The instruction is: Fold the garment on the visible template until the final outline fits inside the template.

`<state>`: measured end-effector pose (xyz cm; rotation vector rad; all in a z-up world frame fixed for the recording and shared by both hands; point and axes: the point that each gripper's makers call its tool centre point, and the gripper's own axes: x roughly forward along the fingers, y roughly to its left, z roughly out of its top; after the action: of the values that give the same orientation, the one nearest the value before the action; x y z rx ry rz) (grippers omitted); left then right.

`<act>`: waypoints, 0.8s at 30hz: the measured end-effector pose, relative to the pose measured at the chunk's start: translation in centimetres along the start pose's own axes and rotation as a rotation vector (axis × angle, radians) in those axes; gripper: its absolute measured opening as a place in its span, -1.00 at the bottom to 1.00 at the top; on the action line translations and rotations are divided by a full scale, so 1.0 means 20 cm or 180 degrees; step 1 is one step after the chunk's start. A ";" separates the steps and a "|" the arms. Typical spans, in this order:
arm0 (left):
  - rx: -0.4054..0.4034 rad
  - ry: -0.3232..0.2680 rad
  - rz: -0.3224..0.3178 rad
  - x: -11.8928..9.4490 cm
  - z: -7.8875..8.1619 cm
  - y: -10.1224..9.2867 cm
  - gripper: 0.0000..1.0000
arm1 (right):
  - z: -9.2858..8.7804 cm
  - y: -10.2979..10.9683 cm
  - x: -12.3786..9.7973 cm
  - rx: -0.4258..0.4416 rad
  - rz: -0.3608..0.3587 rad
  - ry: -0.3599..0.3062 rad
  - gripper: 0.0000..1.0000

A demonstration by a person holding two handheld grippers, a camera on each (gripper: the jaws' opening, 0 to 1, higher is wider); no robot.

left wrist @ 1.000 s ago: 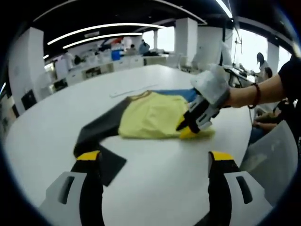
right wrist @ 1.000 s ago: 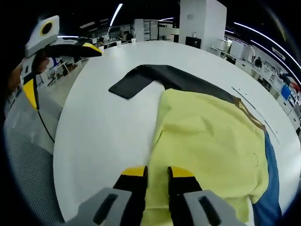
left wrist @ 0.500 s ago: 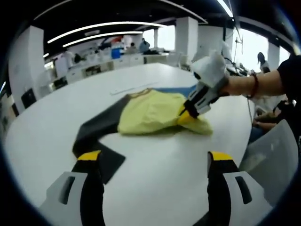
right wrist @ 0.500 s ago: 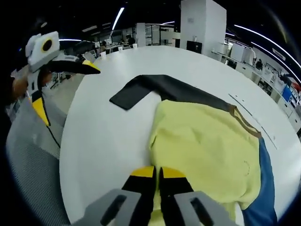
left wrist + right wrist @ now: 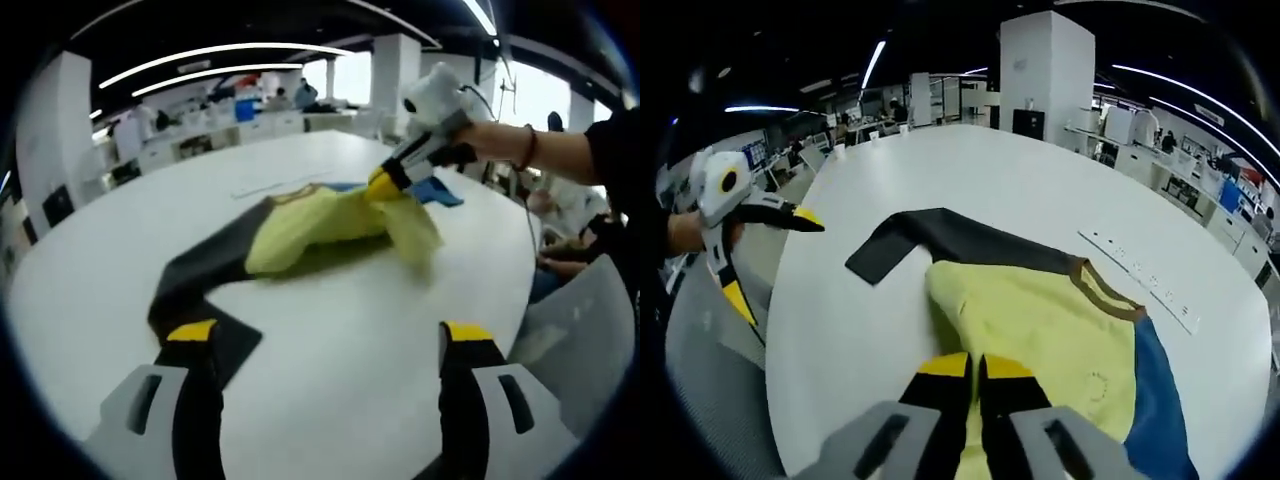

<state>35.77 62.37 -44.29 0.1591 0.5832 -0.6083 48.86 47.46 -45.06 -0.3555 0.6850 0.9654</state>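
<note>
In the left gripper view, the left gripper hovers with its yellow-tipped jaws spread wide over bare white tabletop, gripping nothing. Ahead lies the yellow, black and blue fabric garment, its black sleeve stretched flat toward the table's near edge and ending just ahead of the left jaw. Farther right, the right gripper, held by a hand wearing a wrist band, has lifted the yellow hem clear of the table, so the cloth hangs in a loose fold below it.

The right gripper view looks down along the jaws of that gripper, pressed together on the yellow cloth. It adds the brown neckline, the blue panel, and a long white strip lying near the table's far edge, possibly a template marking. The left gripper appears at the left, past the rounded table edge.

Around the garment the table is wide and open. Behind it are office desks, white columns and ceiling light strips.
</note>
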 end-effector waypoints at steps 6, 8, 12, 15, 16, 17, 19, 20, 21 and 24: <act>-0.0006 0.0050 -0.0035 0.04 -0.01 0.00 0.69 | 0.00 -0.14 0.02 0.0213 -0.0097 -0.0035 -1.00; -0.0004 0.0052 -0.0043 0.05 -0.01 0.00 0.69 | 0.00 -0.19 0.03 0.0258 -0.0113 -0.0033 -1.00; -0.0028 0.0043 -0.0060 0.08 0.00 0.00 0.67 | -0.02 -0.27 0.05 0.0318 -0.0166 -0.0005 -1.00; -0.0072 0.0022 -0.0082 0.12 0.00 -0.02 0.65 | -0.04 -0.31 0.07 0.0362 -0.0183 -0.0008 -1.00; -0.0079 0.0026 -0.0090 0.13 0.00 -0.02 0.64 | -0.05 -0.33 0.08 0.0379 -0.0194 -0.0003 -1.00; -0.0091 0.0029 -0.0106 0.14 0.00 -0.03 0.62 | -0.07 -0.35 0.09 0.0402 -0.0226 0.0020 -1.00; -0.0094 0.0031 -0.0117 0.16 0.00 -0.03 0.62 | -0.09 -0.40 0.11 0.0428 -0.0276 0.0048 -1.00; -0.0092 0.0033 -0.0116 0.17 0.00 -0.03 0.61 | -0.10 -0.41 0.12 0.0447 -0.0292 0.0062 -1.00; -0.0094 0.0033 -0.0114 0.18 0.00 -0.03 0.60 | -0.11 -0.42 0.13 0.0479 -0.0306 0.0076 -1.00; -0.0109 0.0027 -0.0121 0.21 0.01 -0.03 0.57 | -0.14 -0.45 0.16 0.0488 -0.0334 0.0117 -1.00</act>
<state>38.34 59.77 -46.45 0.1187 0.6054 -0.6343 56.59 43.03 -49.41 -0.2718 0.7618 0.8032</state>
